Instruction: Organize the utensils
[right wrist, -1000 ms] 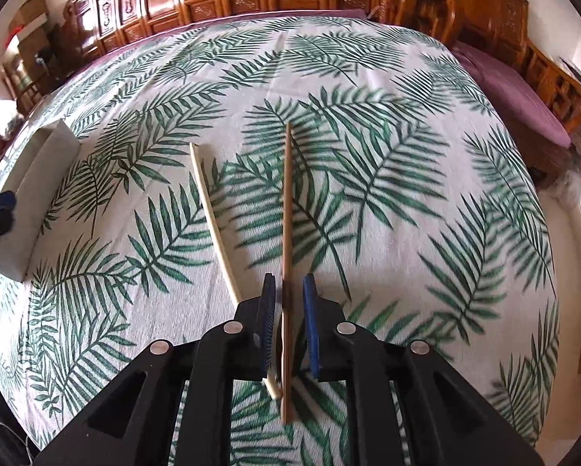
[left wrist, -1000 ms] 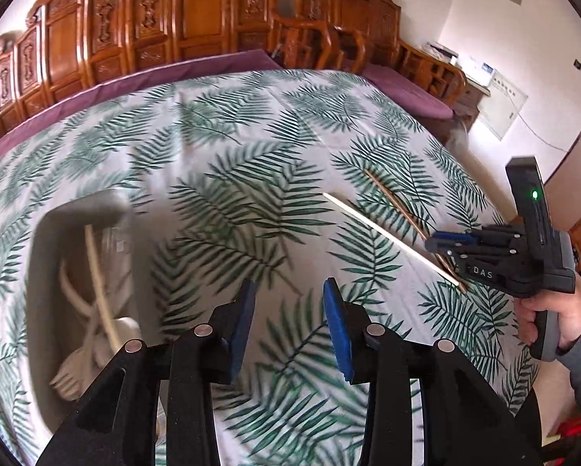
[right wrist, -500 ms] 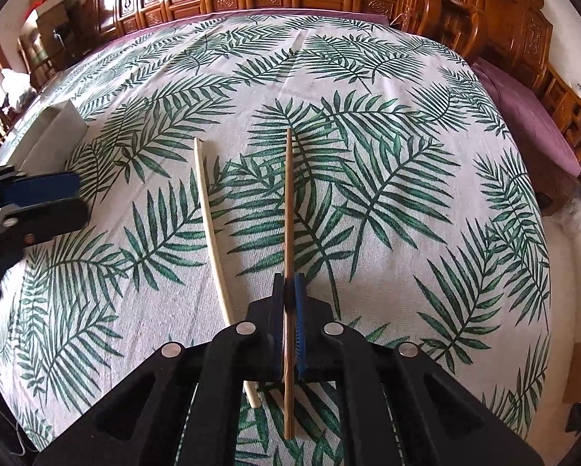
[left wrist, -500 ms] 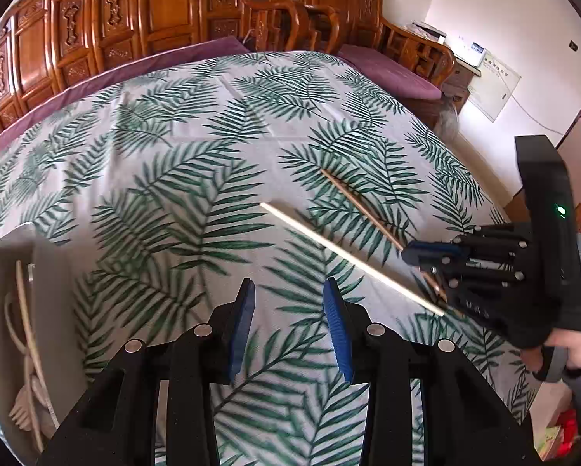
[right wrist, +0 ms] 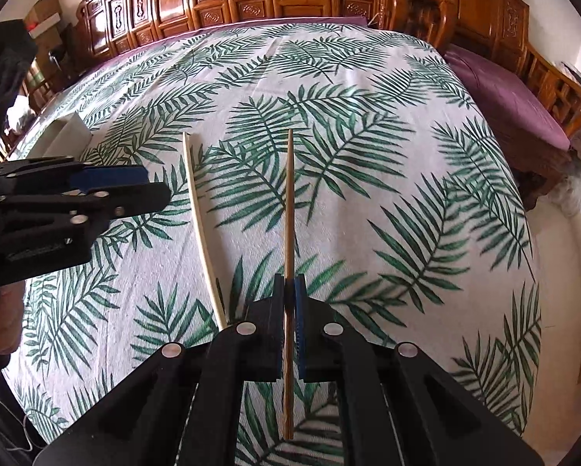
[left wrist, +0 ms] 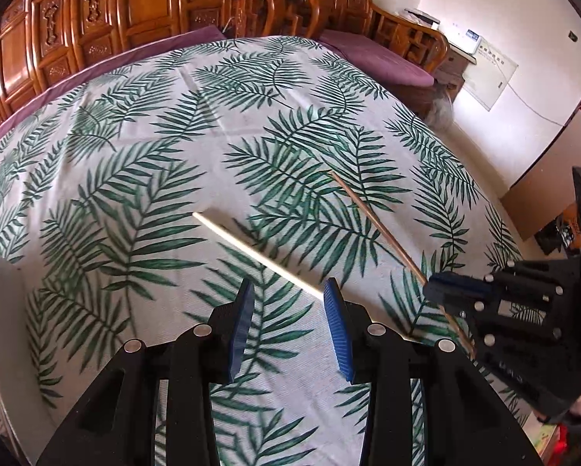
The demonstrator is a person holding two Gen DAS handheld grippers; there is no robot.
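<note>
Chopsticks lay apart in the left wrist view: the pale chopstick (left wrist: 257, 258) ran on the leaf-print cloth (left wrist: 154, 147) toward the part-open, empty left gripper (left wrist: 288, 320), while the right gripper (left wrist: 451, 289) held the brown chopstick (left wrist: 372, 219). Only the right wrist view showed the right gripper's (right wrist: 289, 320) blue pads (right wrist: 300, 330) clamped on the brown chopstick (right wrist: 289, 202), and a white tray (right wrist: 63, 134) at the far left.

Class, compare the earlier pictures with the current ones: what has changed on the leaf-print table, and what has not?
The right gripper closed its jaws on the dark brown wooden chopstick. The left gripper, jaws open and empty, swung away from the white tray toward the pale wooden chopstick. That pale chopstick kept its place on the green leaf-print tablecloth.
</note>
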